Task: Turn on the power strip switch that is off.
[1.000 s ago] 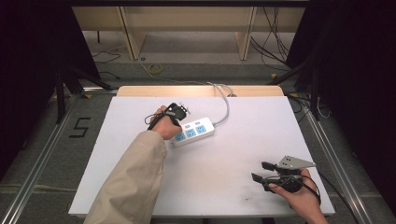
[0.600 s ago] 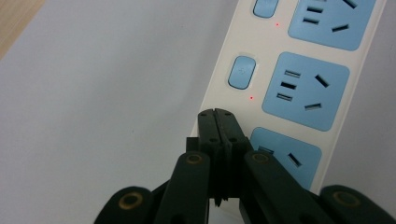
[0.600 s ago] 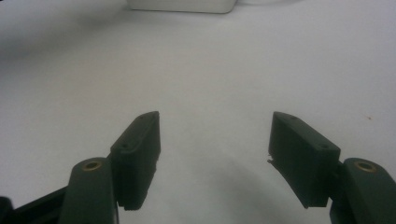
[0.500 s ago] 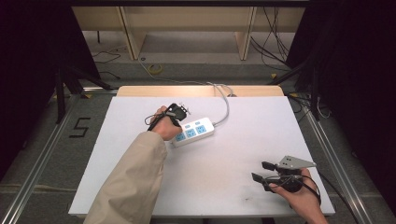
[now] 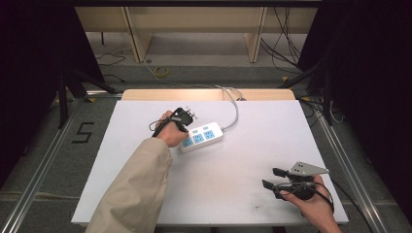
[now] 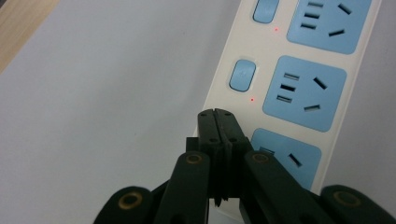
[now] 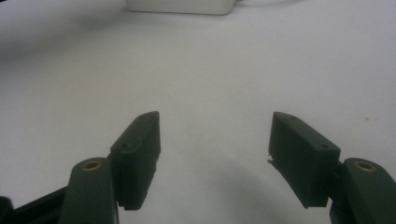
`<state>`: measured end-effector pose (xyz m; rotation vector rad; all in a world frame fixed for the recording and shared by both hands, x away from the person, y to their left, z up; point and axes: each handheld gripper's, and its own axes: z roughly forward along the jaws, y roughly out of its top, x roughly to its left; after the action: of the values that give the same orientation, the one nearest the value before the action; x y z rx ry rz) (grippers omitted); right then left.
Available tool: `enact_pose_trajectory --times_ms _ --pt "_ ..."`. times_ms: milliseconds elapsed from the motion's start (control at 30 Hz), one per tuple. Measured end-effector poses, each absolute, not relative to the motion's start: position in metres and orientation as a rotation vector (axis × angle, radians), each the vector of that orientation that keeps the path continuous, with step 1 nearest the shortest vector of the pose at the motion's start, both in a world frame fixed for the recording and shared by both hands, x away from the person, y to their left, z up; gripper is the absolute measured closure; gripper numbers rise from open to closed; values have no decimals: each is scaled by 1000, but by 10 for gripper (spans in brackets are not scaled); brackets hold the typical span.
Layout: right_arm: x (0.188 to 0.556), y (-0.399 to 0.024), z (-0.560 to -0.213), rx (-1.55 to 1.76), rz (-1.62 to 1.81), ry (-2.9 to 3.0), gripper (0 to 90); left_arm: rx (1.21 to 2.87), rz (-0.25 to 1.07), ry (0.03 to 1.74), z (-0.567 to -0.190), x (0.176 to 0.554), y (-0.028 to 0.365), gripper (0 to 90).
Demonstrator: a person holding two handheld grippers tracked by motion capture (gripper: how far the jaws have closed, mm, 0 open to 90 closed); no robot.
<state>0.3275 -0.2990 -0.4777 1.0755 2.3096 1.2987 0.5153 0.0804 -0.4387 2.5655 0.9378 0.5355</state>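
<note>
Resting at the near right corner of the white table [image 5: 145, 174], the right gripper [image 5: 275, 178] has its jaws spread wide apart with nothing between them, only bare tabletop ahead of its tips. Farther off and to its left, the left gripper [image 6: 217, 114] has its jaws pressed together, tips down on the near end of the white power strip [image 5: 201, 137], just short of a blue switch [image 6: 243, 74] with a small red light beside it. Beyond those tips, blue sockets run along the strip, and its grey cable [image 5: 234, 107] trails toward the table's far edge.
</note>
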Motion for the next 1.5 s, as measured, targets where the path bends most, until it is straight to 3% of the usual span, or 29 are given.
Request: enact_pose_trajectory --times_ms 400,833,1233,1500 --pt "327 -299 -478 1076 1295 2308 351 2508 566 926 -429 507 89 893" --pt "327 -298 -478 1075 1294 2308 350 2440 562 938 -422 494 97 801" --pt "327 -298 -478 1078 1292 2307 350 2374 516 934 -417 477 104 560" --pt "327 -298 -478 1077 1290 2309 350 2360 507 932 -421 468 103 456"
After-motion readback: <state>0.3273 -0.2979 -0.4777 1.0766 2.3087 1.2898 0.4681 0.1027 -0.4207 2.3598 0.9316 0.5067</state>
